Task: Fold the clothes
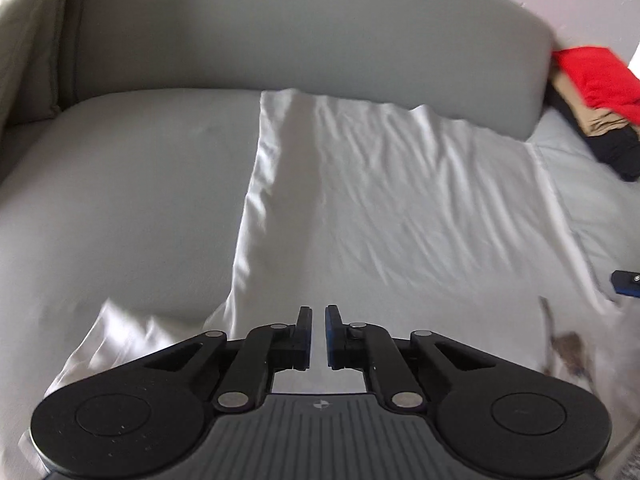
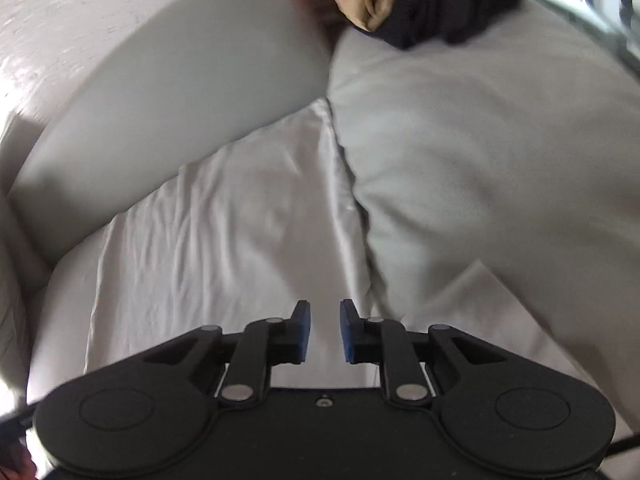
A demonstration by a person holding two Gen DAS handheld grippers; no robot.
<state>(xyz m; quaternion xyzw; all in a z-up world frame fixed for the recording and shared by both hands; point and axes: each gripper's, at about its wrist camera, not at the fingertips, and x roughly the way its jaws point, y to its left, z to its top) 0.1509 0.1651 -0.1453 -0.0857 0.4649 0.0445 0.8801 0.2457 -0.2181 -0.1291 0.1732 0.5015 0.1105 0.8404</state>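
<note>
Grey upholstered sofa seat [image 1: 120,200], soft and matte, backed by a long rounded backrest [image 1: 300,40]; pale textured wall behind. Spread flat across the middle of the seat: white shirt [image 1: 400,200], thin and smooth with a slight sheen, rippled by fine diagonal creases, its far edge touching the foot of the backrest. One sleeve [image 1: 120,336] splayed toward the seat's front left, another flap of white [image 2: 500,300] trailing toward the front right. At the seat's far right corner, well apart from the shirt, a pile of clothes [image 1: 592,92]: red on top, tan beneath, black at the bottom, soft-edged and blurred.

Left gripper [image 1: 318,336] poised over the shirt's near edge by the left sleeve, jaws drawn to a bare slit, no cloth seen between the blue pads. Right gripper [image 2: 325,330] over the shirt's right side, jaws narrow but plainly parted, nothing pinched.

Judged step: shirt laid out, first fold not yet made. Next move likely calling for a pinch on each near corner or sleeve, both layers taken together, then a level carry over the body of the shirt. Slippery thin fabric, so a risk of one layer sliding out or the creases bunching under the fold.
</note>
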